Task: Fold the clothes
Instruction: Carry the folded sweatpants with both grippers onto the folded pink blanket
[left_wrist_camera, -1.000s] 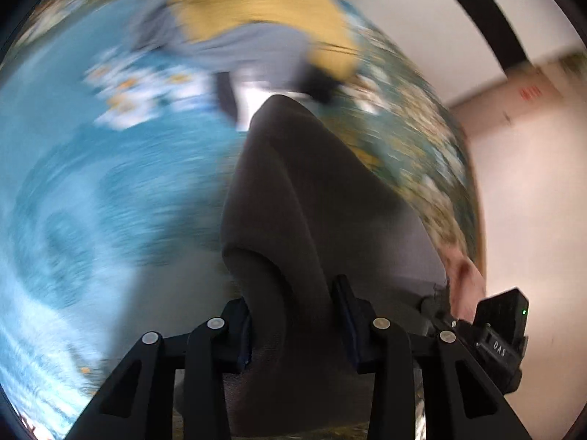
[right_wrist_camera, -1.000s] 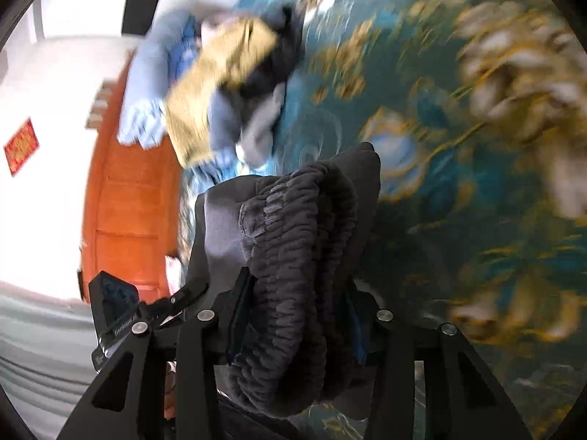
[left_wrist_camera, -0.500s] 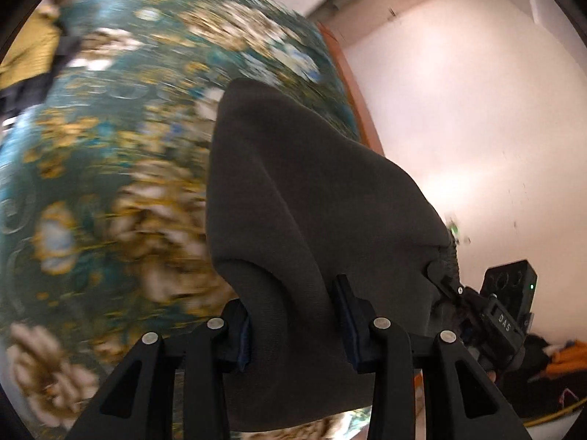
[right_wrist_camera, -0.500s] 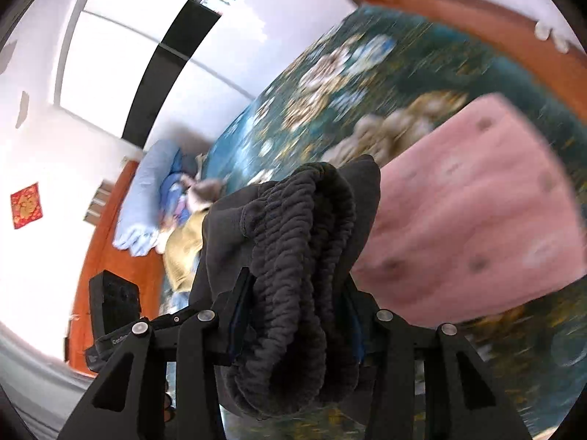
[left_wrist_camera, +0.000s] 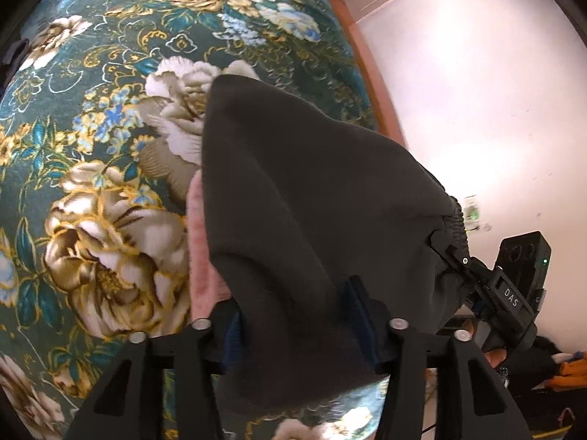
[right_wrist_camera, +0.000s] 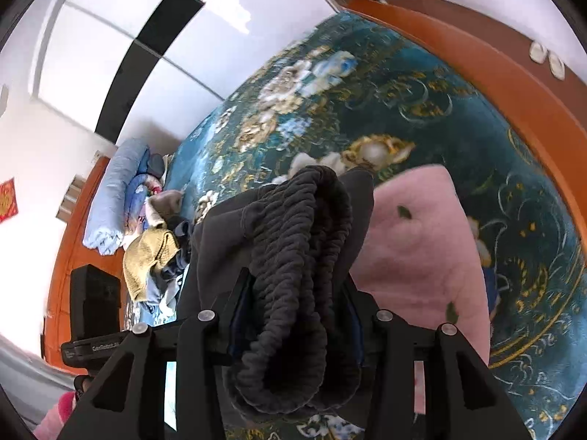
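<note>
Here your floral bedspread point(right_wrist_camera: 422, 110) meets its wooden bed rail point(right_wrist_camera: 477, 58), pink garment point(right_wrist_camera: 414, 242) just inside; left gripper point(left_wrist_camera: 297, 315) opening around the dark sweatpants point(left_wrist_camera: 312, 201), right gripper point(right_wrist_camera: 293, 315) clamped on their waistband point(right_wrist_camera: 293, 256).

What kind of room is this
Most likely a bedroom: a bed under a floral bedspread, a rolled blue quilt near its head, and a pile of clothes lying on it.

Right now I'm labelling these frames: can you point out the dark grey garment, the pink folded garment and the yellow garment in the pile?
dark grey garment point(right_wrist_camera: 293, 256): right wrist view, its ribbed waistband.
pink folded garment point(right_wrist_camera: 414, 242): right wrist view, its flat top.
yellow garment point(right_wrist_camera: 146, 256): right wrist view, its crumpled middle.
</note>
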The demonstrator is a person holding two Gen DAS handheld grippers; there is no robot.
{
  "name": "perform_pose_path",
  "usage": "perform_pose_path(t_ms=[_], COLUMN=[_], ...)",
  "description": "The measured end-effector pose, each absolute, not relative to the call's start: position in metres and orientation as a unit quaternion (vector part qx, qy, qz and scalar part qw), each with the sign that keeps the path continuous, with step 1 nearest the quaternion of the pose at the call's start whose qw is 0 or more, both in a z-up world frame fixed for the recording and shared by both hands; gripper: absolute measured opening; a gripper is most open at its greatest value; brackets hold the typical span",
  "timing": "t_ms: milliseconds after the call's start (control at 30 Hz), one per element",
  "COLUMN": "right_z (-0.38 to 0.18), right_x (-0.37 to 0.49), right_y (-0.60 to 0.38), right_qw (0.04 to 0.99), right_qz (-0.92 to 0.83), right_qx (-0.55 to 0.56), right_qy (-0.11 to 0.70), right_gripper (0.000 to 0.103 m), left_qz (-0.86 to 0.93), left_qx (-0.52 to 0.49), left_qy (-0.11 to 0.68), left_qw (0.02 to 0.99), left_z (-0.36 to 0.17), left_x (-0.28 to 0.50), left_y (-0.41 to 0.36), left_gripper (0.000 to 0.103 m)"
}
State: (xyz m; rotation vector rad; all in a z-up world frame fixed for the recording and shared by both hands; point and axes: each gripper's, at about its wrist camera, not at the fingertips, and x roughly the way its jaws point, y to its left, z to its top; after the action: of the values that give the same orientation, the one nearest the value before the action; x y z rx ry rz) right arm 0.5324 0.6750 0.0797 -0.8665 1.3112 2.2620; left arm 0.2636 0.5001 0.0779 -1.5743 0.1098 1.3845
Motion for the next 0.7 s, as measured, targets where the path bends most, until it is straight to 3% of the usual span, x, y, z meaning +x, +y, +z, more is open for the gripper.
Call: perform_pose_path(t_ms=[167, 333, 433, 600, 700], right_z=[0.037, 0.035, 0.049, 0.096, 0.117], right_x=[0.54, 0.543, 0.546, 0.56, 0.556], right_y=[0.689, 0.69, 0.685, 0.663, 0.636], right_qw=[0.208, 0.205, 0.215, 0.267, 0.252], right_qz=[0.784, 0.785, 0.794, 0.834, 0.859], right_qx=[-0.306, -0.306, -0.32, -0.289, -0.281], right_qy=[0.499, 0.498, 0.47, 0.388, 0.346], right_gripper=[0.046, 0.048, 0.058, 0.058, 0.058], left_qz=[0.572, 0.595, 0.611, 0.618, 0.612], left_qx=[-0.65, -0.623, -0.598, -0.573, -0.566], left_qy=[0.056, 0.059, 0.063, 0.075, 0.089], left_qw=[0.497, 0.505, 0.515, 0.533, 0.546], left_z=[0.067, 0.074, 0.084, 0.091, 0.085], left_x=[0.263, 0.259, 0.264, 0.285, 0.298], left_y=[0.489, 0.469, 0.46, 0.457, 0.462], left_gripper=[0.065, 0.065, 0.065, 0.065, 0.065])
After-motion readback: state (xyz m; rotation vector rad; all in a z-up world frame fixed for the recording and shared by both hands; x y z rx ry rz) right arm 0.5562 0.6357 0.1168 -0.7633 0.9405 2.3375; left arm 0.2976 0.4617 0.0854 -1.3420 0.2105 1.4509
